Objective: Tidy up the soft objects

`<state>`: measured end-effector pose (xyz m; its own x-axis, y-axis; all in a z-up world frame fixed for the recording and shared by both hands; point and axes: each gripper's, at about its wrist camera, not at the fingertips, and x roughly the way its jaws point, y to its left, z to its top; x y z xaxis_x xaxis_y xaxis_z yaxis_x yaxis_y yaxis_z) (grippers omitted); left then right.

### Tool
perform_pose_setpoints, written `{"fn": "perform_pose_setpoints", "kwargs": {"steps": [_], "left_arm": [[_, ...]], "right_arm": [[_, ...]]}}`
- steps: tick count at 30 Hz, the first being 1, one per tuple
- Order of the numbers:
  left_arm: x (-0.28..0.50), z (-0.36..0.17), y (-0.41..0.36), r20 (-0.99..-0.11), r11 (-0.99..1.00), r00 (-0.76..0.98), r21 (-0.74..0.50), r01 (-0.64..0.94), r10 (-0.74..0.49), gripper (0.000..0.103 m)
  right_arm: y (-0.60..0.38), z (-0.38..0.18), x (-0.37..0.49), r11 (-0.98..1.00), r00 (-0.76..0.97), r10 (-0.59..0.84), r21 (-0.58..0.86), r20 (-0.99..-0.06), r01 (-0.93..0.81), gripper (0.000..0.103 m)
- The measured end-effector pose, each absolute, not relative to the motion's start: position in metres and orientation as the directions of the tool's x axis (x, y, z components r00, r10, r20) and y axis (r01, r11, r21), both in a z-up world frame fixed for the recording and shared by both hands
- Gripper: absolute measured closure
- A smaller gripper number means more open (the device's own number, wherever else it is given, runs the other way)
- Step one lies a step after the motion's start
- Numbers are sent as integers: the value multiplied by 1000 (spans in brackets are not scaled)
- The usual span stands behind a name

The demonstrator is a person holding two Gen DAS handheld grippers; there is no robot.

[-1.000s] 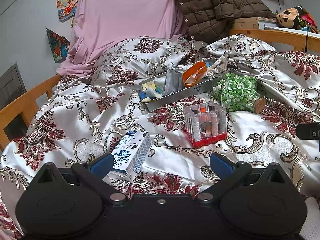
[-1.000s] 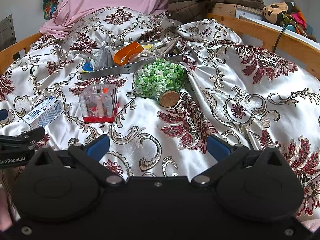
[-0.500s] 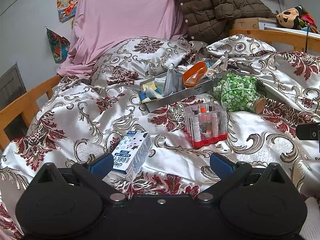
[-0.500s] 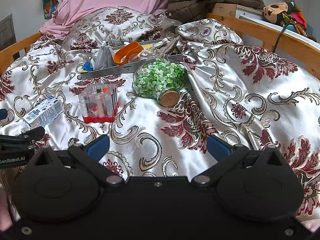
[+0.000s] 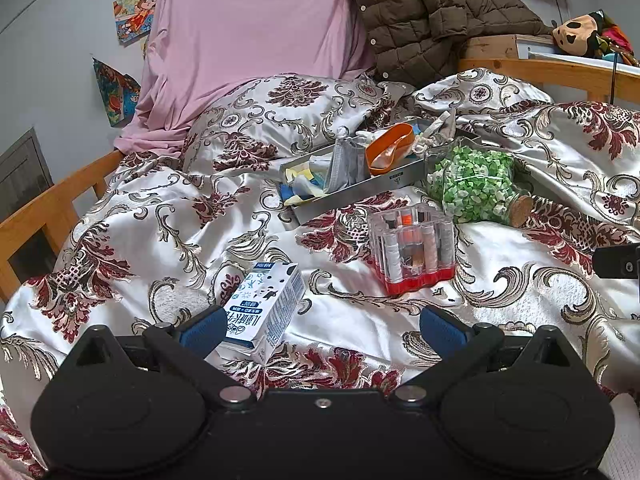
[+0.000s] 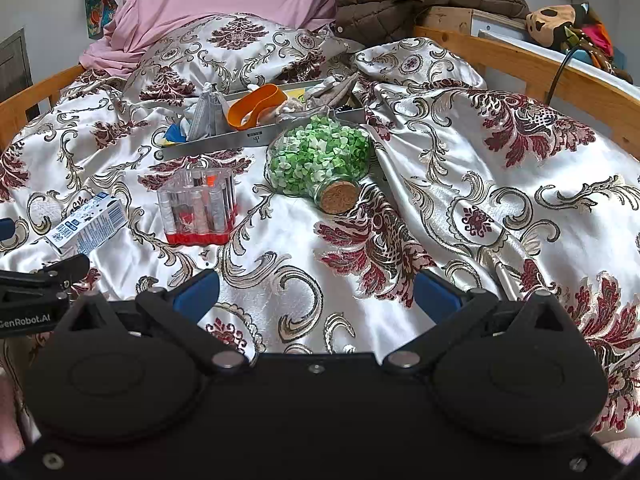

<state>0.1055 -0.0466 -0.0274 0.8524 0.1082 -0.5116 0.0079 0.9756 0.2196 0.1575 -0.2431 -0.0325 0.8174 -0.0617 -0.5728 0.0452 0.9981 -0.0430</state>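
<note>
Progress: looks early-to-mid, judging by layout. Metal tray (image 5: 394, 179) on the bed already holds soft stuff: grey cloth (image 5: 345, 162), orange band (image 5: 390, 148), yellow/blue bits (image 5: 298, 186), pale rags at the far end (image 6: 334, 90). Can't tell if any soft items are left outside the tray; none obvious on the bedspread (image 5: 160, 216).

Left hand-held gripper (image 5: 320, 326): fingers wide apart, holding nothing, low over the bedspread at the near edge. Milk carton (image 5: 266, 308) lies just beside its left finger; can't tell if touching. Right hand-held gripper (image 6: 316, 292): also wide open, empty, hovering over bare bedspread, well apart from the tray.

Around/in the way, all hard items, prob. not part of the sort:
- clear box of thread spools (image 5: 412, 252), upright, btwn grippers and tray
- glass jar of green pieces (image 6: 320, 158), on its side, cork twd camera, just beside the tray's front wall
- carton, near left

Judgement: reach to the tray from either side has to clear the spool box and jar; jar could roll on the slick fabric if bumped. Pink sheet (image 5: 248, 40) and brown jacket (image 5: 432, 12) piled at the headboard; plush toy (image 5: 580, 34) on the far ledge. Unclear if those count.
</note>
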Motion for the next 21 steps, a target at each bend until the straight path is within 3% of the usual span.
{"fn": "perform_pose_setpoints", "kwargs": {"steps": [21], "left_arm": [[106,-28,-48,-512,975,852,220,8,109,1]], "right_arm": [[-243,-33,158,998,817,-62,-43,-573,45,0]]}}
